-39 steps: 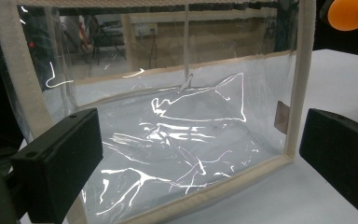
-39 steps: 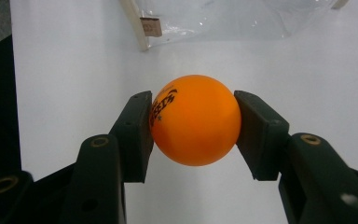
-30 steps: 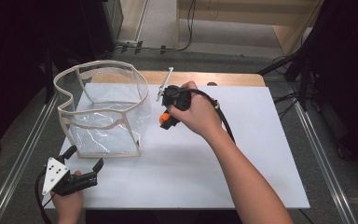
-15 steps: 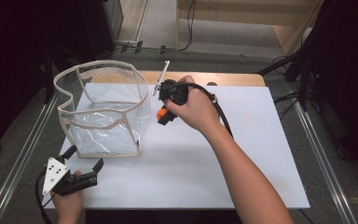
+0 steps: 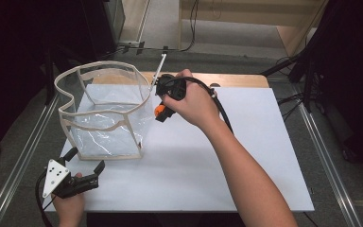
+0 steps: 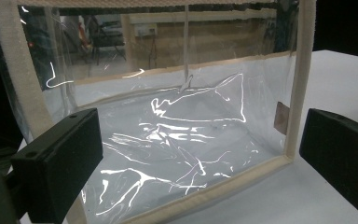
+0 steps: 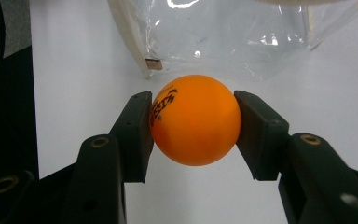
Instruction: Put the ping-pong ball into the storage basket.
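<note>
High view pictures are showing a white surface (image 5: 246, 156) with a see-through bag (image 5: 105, 113) standing on it, its top being kept wide open by a stiff cream rim. An orange ball (image 5: 159, 111) is being squeezed between the two jaws of the right gripper (image 5: 160, 112), just beside the bag's near right corner and up off the surface. In the right gripper view the ball (image 7: 195, 120) is being pressed from both sides by the black jaws, so it is being kept from rolling away, and the bag (image 7: 223, 32) is being seen right behind it. The ball is probably being carried this way so that it can be dropped in through the open top. The left gripper (image 5: 84, 176) is being held low near the front edge, jaws spread wide with nothing between them, pointed at the bag (image 6: 177, 130), maybe so the bag can be steadied if needed.
</note>
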